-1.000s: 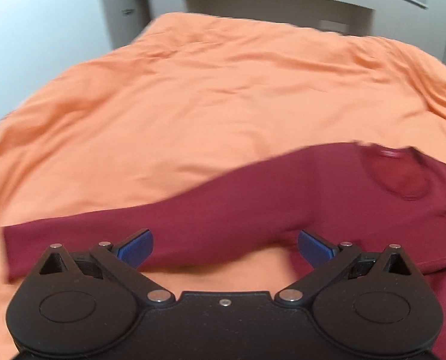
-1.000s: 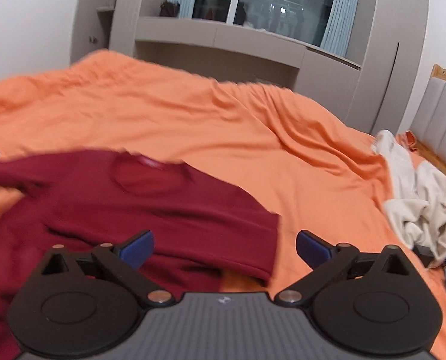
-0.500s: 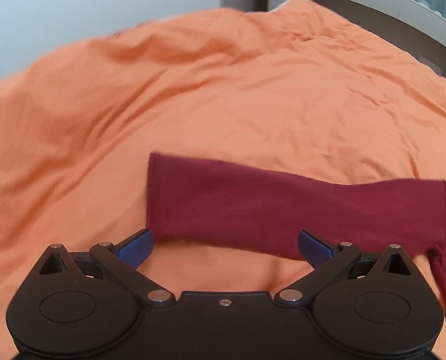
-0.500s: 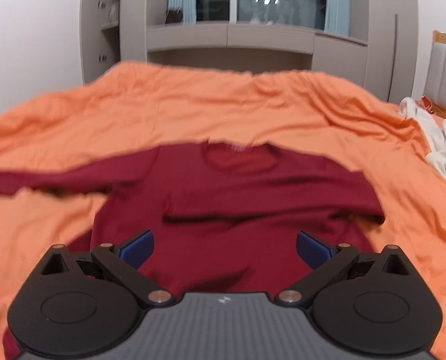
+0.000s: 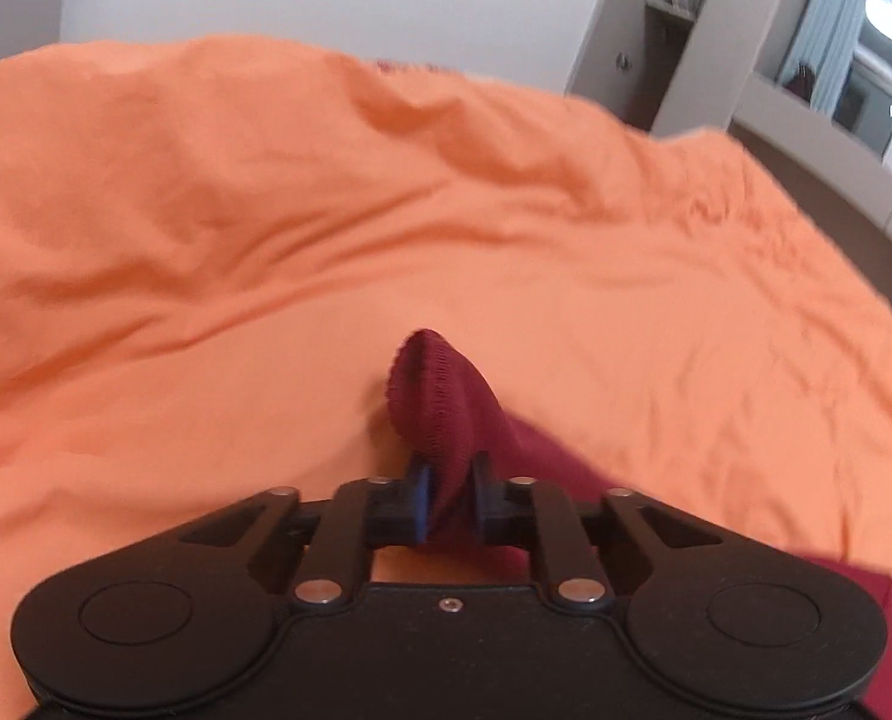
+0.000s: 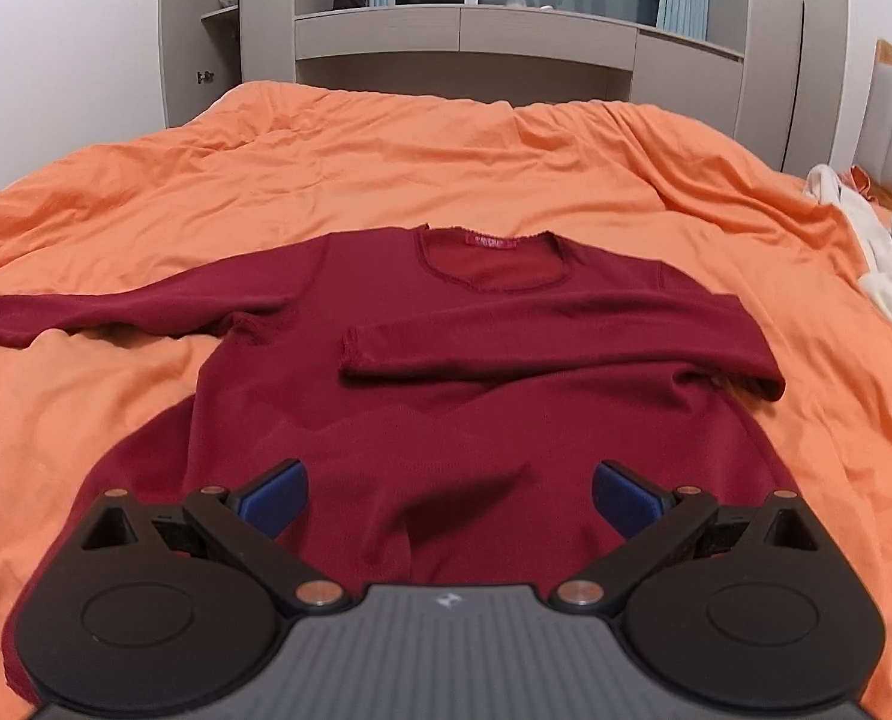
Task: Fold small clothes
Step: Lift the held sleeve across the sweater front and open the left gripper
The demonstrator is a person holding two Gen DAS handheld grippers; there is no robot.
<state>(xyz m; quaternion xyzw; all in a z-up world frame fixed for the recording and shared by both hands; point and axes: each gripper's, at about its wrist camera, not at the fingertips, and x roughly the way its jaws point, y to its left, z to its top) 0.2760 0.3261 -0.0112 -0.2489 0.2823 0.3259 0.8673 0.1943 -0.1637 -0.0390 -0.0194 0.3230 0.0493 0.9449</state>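
Note:
A dark red long-sleeved top [image 6: 446, 396] lies flat, neck away from me, on an orange bed cover [image 6: 446, 162]. Its right sleeve [image 6: 553, 336] is folded across the chest. Its left sleeve [image 6: 116, 306] stretches out to the left. My left gripper [image 5: 448, 504] is shut on the cuff of that left sleeve [image 5: 440, 396], which bunches up between the blue pads just above the cover. My right gripper [image 6: 448, 495] is open and empty, hovering over the top's lower hem.
A heap of cream clothes [image 6: 871, 252] lies at the bed's right edge. Grey cabinets and a window ledge [image 6: 463, 36] stand beyond the far end of the bed. The orange cover [image 5: 386, 210] is wrinkled around the left sleeve.
My left gripper swung left along the sleeve, then closed on its cuff. My right gripper turned left from the right sleeve to face the top squarely, staying open.

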